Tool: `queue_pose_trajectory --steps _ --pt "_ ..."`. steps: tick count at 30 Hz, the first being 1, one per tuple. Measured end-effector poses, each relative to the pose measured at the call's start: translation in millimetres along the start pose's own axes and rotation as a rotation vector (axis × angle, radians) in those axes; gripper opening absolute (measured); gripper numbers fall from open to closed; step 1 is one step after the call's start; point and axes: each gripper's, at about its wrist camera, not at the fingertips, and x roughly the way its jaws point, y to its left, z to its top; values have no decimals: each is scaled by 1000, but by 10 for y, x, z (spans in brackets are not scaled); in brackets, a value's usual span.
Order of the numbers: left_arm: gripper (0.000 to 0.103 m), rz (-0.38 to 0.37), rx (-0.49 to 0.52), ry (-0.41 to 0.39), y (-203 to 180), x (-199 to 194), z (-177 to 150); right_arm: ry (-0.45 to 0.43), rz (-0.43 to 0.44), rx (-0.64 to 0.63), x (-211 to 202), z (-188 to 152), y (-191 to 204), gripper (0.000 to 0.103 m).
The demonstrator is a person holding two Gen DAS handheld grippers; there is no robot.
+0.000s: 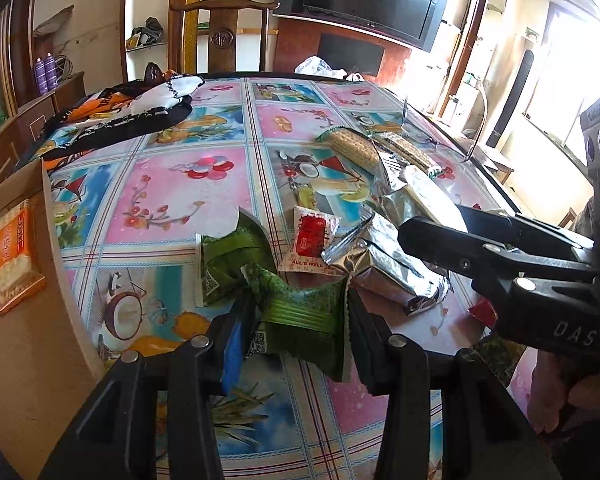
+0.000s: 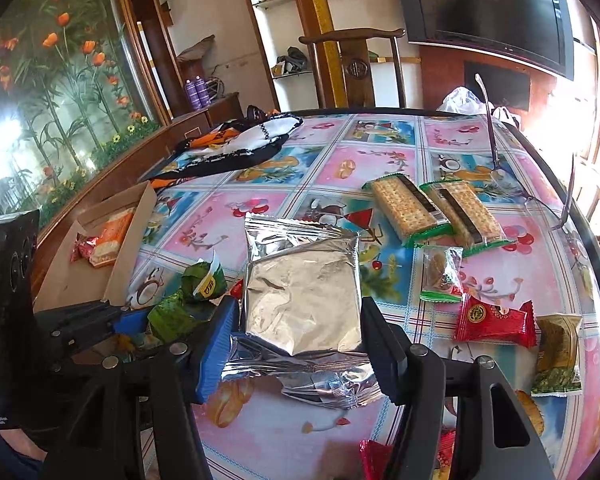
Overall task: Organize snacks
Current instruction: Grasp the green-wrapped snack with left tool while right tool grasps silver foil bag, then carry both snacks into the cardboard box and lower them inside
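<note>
In the left wrist view my left gripper (image 1: pixel 296 320) is shut on a crumpled green snack packet (image 1: pixel 300 312), just above the table. A second green packet (image 1: pixel 236 256) lies right behind it. My right gripper (image 2: pixel 300 320) is shut on a flat silver foil packet (image 2: pixel 304 292), whose face is turned toward the camera. Another silver packet (image 2: pixel 320 384) lies beneath it. The right gripper (image 1: pixel 440 228) reaches in from the right of the left wrist view, over the foil packets (image 1: pixel 384 268). The left gripper (image 2: pixel 120 312) shows at the left with the green packet (image 2: pixel 176 312).
An open cardboard box (image 2: pixel 128 240) at the table's left edge holds an orange packet (image 2: pixel 112 240). Two cracker packs (image 2: pixel 404 208), a red packet (image 2: pixel 496 320), small clear-wrapped snacks (image 2: pixel 442 272), a red-and-white sachet (image 1: pixel 312 240), glasses (image 2: pixel 540 200) and a cloth bag (image 2: pixel 236 148) lie on the patterned tablecloth (image 2: pixel 340 168).
</note>
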Motion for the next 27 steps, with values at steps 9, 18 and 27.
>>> queue_pose_trajectory --steps 9,18,27 --pt "44 -7 -29 -35 87 -92 61 -20 -15 9 -21 6 33 65" --pt "44 0 -62 -64 207 -164 113 -40 -17 17 -45 4 104 65" --pt "44 32 -117 -91 434 -251 169 -46 -10 5 -15 -18 264 65"
